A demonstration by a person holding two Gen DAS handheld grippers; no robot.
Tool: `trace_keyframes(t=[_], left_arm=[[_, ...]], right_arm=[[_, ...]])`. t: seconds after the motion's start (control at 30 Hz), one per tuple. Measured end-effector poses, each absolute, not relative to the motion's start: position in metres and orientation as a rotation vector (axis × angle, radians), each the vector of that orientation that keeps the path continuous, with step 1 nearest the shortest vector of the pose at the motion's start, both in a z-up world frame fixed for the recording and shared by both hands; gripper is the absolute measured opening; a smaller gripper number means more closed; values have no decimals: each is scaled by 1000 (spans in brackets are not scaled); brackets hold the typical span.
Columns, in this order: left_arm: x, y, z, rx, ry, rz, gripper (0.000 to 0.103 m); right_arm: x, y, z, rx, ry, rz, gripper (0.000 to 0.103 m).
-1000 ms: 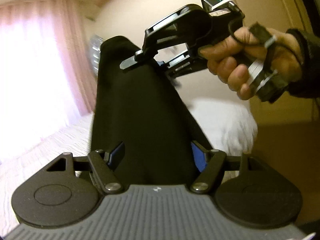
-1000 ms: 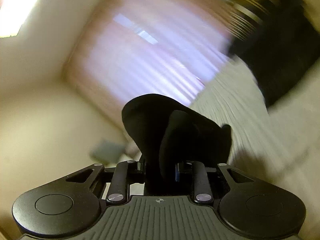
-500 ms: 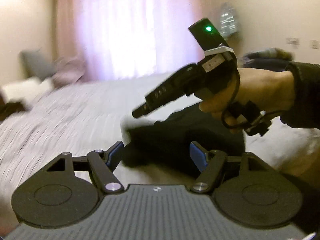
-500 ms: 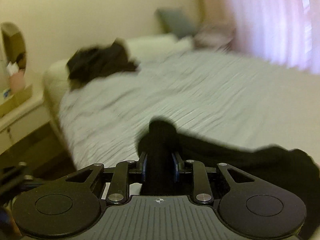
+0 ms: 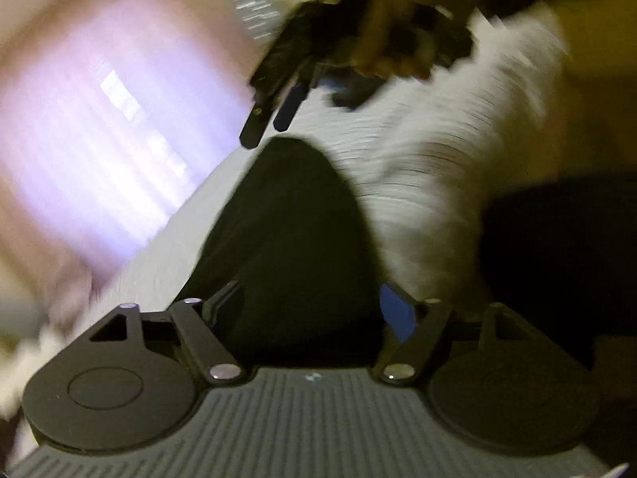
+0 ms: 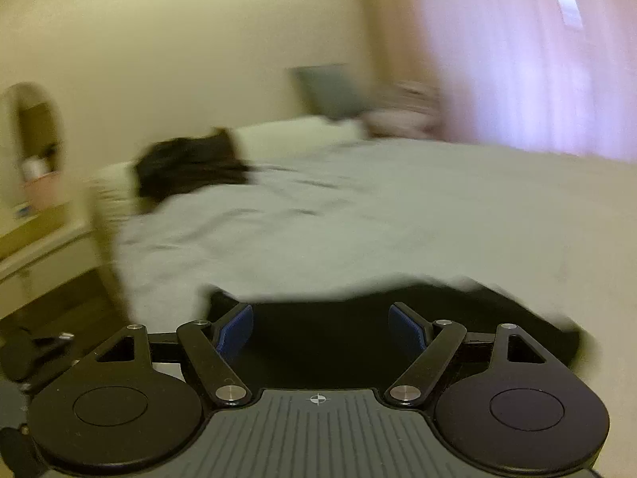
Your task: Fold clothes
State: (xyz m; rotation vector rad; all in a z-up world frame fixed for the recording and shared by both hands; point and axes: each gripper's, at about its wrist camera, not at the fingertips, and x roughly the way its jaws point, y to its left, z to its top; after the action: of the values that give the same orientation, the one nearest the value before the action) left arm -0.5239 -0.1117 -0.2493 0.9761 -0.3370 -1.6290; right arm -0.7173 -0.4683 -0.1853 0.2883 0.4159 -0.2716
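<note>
While both views were smeared by motion, we saw our left tongs (image 5: 308, 310) spread wide around the black garment (image 5: 286, 239) on the white bed (image 6: 358, 207); our right tongs (image 6: 320, 328) stood open too, just above the near cloth edge.

Each camera sits just behind its own fingers and looks forward along them, low and close over the bed (image 6: 358, 215). The left wrist view is rolled and blurred, facing the curtained window (image 5: 99, 151), with the right hand-held gripper (image 5: 266, 123) near its top. The right wrist view sits level, facing the headboard wall. Both share the bed, the curtain and the black garment (image 5: 286, 247).
</note>
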Motion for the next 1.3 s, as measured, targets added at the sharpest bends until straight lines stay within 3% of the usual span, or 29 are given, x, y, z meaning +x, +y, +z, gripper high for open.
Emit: trace_keyframes(t=[0.13,0.3,0.37,0.7,0.83,0.97,1.0,1.03,1.13,1.3], left_arm=[[-569,-129,-286,1197,-554,-1573,76],[-568,-152,-314,1390,-652,-1403,65],[-561,-151,-301,1372,-627,-1399,42],[-490,-139,-213,1166,-374,-1427,35],[-471,-139,-205,1137,-326,-1419,34],[-466,-138,-206,1147,-324,-1415,33],[-466,-138,-206,1150,-325,-1415,33],[-467,-140,-207,1155,-330,-1415,33],[-474,-159,-208,1179,-399,-1411,33],[-482,-203,-180,1156,-624,-1367,33]], right_arm=[[-773,-482,-215,388,432,-394,79],[-793,-481,-227,352,467,-394,79],[-785,-471,-230,249,495,-368,79],[-704,-385,-275,-806,621,-208,79],[-672,-379,-299,-1038,604,-195,79],[-644,-389,-305,-1069,628,-181,78],[-641,-393,-304,-1053,636,-171,77],[-638,-397,-302,-1035,643,-160,54],[-633,-409,-287,-993,659,-166,35],[-632,-441,-233,-1028,669,-259,33]])
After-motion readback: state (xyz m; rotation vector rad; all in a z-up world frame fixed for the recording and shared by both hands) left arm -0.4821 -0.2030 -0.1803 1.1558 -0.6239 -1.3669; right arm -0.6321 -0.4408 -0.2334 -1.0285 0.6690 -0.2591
